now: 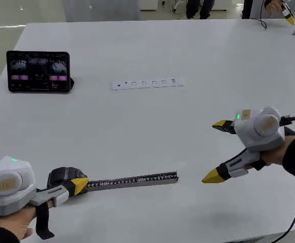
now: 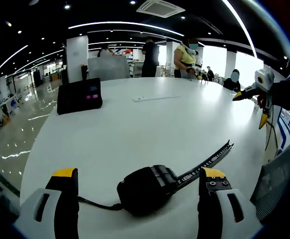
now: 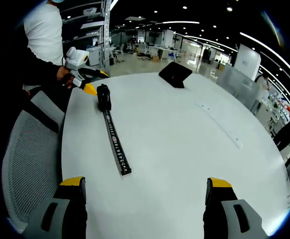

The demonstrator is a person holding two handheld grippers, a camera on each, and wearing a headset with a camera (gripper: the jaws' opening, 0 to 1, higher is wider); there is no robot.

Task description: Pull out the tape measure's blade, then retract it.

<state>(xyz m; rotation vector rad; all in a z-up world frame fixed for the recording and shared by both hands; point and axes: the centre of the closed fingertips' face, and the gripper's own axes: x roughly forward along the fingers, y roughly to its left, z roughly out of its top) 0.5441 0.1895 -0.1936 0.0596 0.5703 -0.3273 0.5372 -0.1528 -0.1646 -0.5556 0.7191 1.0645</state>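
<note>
Left gripper (image 2: pixel 139 175): jaws spread wide and gripping nothing. The tape measure's case sits in the gap between them, with bare counter showing on either side of it.
Case (image 2: pixel 147 189): black, resting on the counter between the left gripper's two yellow-tipped jaws, close in front of it.
Blade (image 1: pixel 132 180): drawn out and lying flat on the counter. It leaves the case, passes the left gripper's right jaw tip and runs on towards the right gripper.
Blade end (image 3: pixel 125 170): ahead of the right gripper, nearer its left jaw than its right, and apart from both.
Right gripper (image 1: pixel 216 151): jaws wide apart with nothing between them. It is well away from the case and points towards the blade's free end.
Strap (image 1: pixel 41 223): black, trailing from the case back beside the left gripper.
Counter (image 1: pixel 137 126): white and carries everything.
Tablet (image 1: pixel 38 71): propped up with its screen lit, far ahead of the left gripper.
Power strip (image 1: pixel 147 82): white, lying flat, far ahead of both grippers.
Hands: the left hand (image 1: pixel 13 223) holds the left gripper, and the right hand (image 1: pixel 275 154), in a dark sleeve, holds the right gripper.
</note>
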